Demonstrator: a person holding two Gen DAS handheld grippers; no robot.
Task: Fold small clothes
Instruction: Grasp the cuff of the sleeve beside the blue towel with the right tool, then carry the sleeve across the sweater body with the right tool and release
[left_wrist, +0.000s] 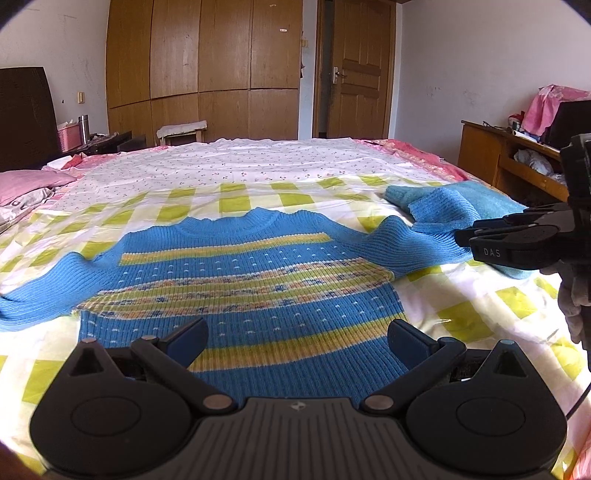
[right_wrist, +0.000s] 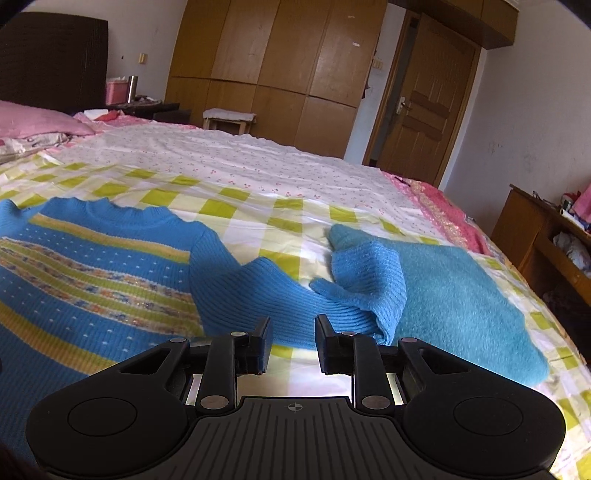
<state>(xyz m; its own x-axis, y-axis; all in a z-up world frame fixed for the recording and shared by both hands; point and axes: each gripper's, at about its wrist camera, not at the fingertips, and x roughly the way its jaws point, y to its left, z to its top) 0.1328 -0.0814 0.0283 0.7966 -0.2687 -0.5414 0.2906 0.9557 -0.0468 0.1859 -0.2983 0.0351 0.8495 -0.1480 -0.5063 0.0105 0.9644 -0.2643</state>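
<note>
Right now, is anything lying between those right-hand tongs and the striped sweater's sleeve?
Nothing visible does. The right tongs stand open just short of the sleeve of the striped sweater, with only bare checked bedsheet under them. The folded blue sweater lies beside the sleeve's end, touching it, not across the approach.

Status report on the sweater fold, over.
Left gripper open over hem, empty. Right gripper open, nothing clamped. Blue striped knit sweater flat, unfolded. Its sleeve touches folded plain blue fuzzy garment.
</note>
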